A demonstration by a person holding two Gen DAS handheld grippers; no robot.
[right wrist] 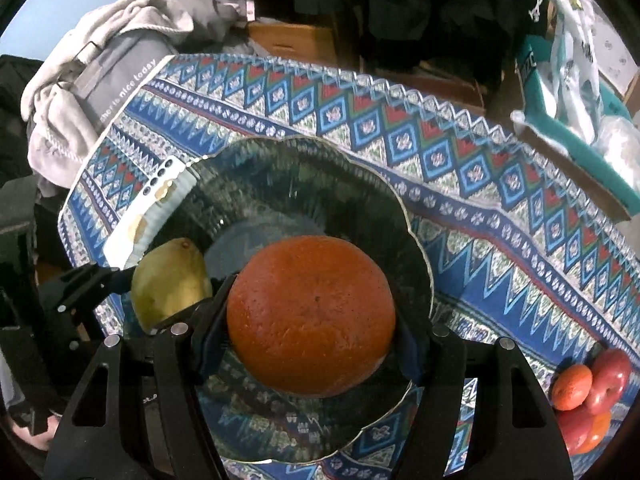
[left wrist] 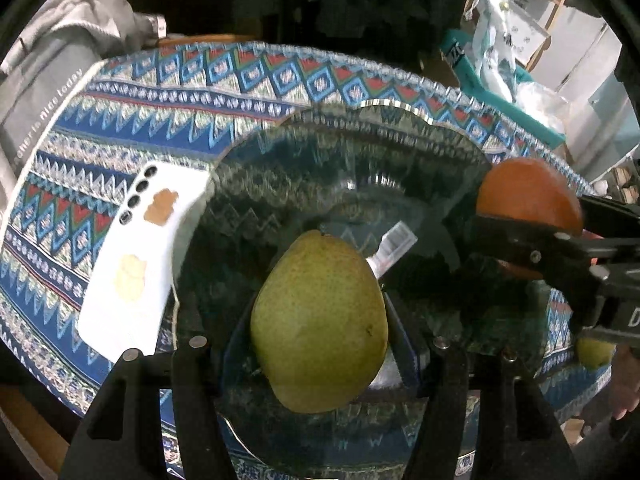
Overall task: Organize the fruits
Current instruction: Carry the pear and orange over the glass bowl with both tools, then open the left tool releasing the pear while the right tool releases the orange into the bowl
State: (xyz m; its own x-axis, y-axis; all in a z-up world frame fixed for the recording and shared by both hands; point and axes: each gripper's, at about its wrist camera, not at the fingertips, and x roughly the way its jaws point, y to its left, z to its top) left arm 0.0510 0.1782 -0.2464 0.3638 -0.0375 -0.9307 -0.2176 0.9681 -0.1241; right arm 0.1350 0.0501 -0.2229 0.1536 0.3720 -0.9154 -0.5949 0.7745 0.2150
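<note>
Black jaws of the left gripper (left wrist: pixel 320 344) clamp one green pear (left wrist: pixel 320 320), stem end away from the camera, held over the near part of the glass plate (left wrist: pixel 360 152). Right gripper (right wrist: pixel 312 340) has its jaws closed on one orange (right wrist: pixel 312 316), also above the plate, just right of the pear. Both grippers point steeply down at the plate, side by side.

Count: one plate, dark and clear with a scalloped rim, on the surface with its patterned blue cloth (right wrist: pixel 500 184). One white phone (left wrist: pixel 136 256) face down, touching the plate's left rim. Near-right on the cloth: a small pile of red apples and oranges (right wrist: pixel 592 392), exact count unclear. A second green fruit (left wrist: pixel 596 352) sits at the near right edge.
</note>
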